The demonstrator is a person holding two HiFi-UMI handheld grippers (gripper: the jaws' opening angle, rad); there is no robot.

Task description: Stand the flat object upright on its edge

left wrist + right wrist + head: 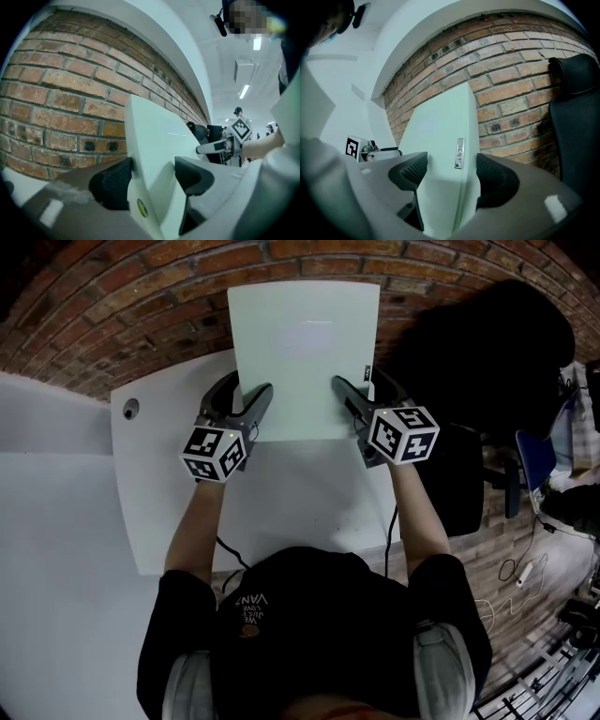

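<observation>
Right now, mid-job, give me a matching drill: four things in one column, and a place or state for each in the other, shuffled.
1 left gripper
2 right gripper
3 white panel
4 black chair

A off the table's right side, near the brick wall
B shut on the panel's edge with the small buttons
C tilted up, held at both side edges
D shut on the panel's edge with the green dot

Pairs: 1-D, 2-B, 3-C, 4-A

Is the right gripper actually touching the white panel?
Touching. The right gripper view shows the right gripper's two pads pressed against opposite faces of the white panel, with no gap at either.
</observation>
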